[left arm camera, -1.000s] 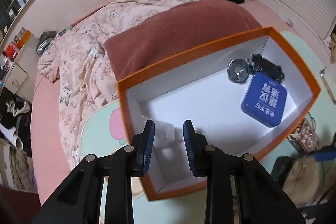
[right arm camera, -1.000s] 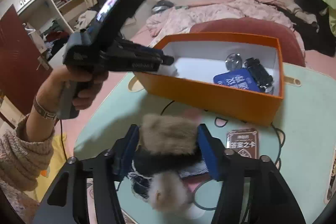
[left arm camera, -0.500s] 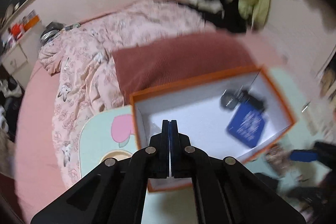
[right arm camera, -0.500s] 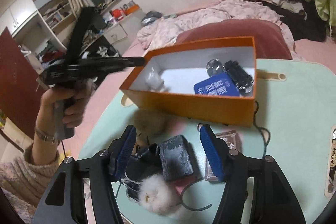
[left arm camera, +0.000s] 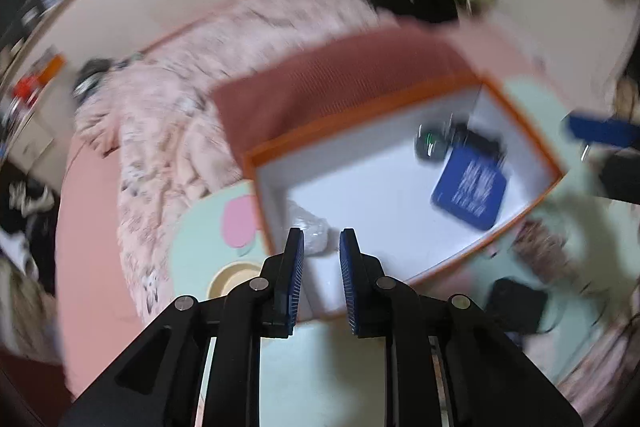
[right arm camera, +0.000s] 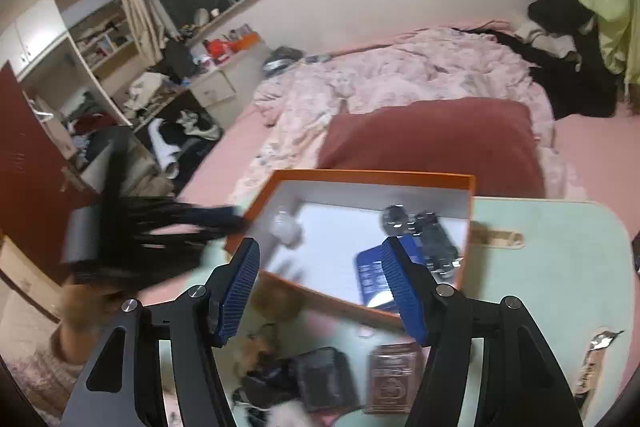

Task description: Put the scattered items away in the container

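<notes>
With its narrow gap just reopened and empty, the left tool point(left arm camera: 321, 247) hangs over the orange box point(left arm camera: 516, 115), the clear wrapper point(left arm camera: 308, 227) dropped inside, while the right tool point(right arm camera: 320, 267), half-wide and holding nothing, must next reach for the dark pouch point(right arm camera: 320, 375) on the surface point(right arm camera: 560, 267).

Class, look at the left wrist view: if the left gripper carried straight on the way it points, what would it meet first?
Probably the clear crumpled wrapper lying in the near corner of the orange box; it sits just ahead of the left gripper, though depth is hard to judge in this blur.

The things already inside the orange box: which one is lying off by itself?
The crumpled clear wrapper, alone in one corner. The blue tin, the round metal piece and the black gadget crowd together at the opposite end.
</notes>
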The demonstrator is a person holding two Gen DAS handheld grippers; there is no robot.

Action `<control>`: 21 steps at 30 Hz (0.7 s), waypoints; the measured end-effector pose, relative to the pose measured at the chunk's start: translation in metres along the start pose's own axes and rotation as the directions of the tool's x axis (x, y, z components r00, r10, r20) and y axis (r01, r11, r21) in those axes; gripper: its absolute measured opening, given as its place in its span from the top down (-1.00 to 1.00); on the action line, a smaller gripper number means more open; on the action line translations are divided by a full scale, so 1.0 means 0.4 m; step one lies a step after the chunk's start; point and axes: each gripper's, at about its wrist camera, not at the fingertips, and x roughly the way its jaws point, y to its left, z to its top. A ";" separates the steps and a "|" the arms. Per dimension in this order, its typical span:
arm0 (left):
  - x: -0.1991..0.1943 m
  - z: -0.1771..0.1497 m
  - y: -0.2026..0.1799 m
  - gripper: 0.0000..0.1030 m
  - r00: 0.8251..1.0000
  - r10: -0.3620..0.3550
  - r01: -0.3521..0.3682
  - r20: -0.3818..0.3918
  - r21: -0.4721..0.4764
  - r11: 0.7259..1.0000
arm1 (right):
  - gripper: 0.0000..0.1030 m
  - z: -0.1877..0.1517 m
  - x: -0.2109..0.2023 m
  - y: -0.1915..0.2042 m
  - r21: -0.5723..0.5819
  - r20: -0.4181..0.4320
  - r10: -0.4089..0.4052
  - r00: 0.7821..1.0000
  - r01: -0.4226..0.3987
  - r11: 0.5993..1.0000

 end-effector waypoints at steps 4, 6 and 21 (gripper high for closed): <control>0.094 0.029 -0.022 0.63 0.994 0.065 -0.059 -0.085 0.071 0.996 | -0.22 -0.028 0.012 0.001 0.004 -0.026 0.024 0.999 -0.024 1.000; 0.111 0.035 -0.025 0.63 0.991 0.099 -0.091 -0.093 0.082 0.992 | -0.22 -0.037 0.018 -0.006 0.009 -0.040 0.028 0.999 -0.028 1.000; -0.167 -0.060 0.090 0.95 0.941 -0.226 0.274 0.251 -0.175 0.946 | -0.23 0.051 0.034 -0.036 0.028 -0.077 -0.059 0.995 0.062 0.998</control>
